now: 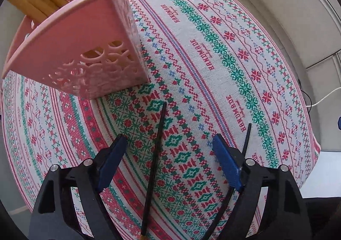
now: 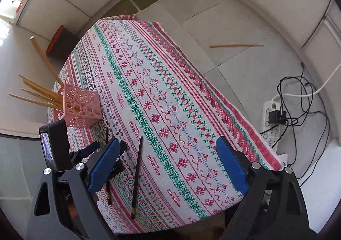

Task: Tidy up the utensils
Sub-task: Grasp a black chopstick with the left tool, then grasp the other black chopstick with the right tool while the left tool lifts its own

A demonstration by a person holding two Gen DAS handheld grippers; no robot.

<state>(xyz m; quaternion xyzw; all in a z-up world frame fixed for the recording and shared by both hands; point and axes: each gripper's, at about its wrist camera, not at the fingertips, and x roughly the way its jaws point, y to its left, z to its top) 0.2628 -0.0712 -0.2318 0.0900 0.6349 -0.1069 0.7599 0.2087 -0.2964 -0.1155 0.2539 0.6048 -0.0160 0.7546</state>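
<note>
Covering the table, patterned cloth [image 2: 162,99]; tiled floor [image 2: 234,26] around. Both claws, left gripper [image 1: 168,146] and right gripper [image 2: 168,152], wide, holding nothing.

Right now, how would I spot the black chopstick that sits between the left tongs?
Start at the pink basket of wooden chopsticks on the patterned tablecloth. Just in front of it two black chopsticks lie nearly parallel. Yours is the black chopstick between the left tongs; its twin lies outside them.

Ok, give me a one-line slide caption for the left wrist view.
Open left tool straddling a black chopstick on the patterned tablecloth, near the pink holder.
</note>
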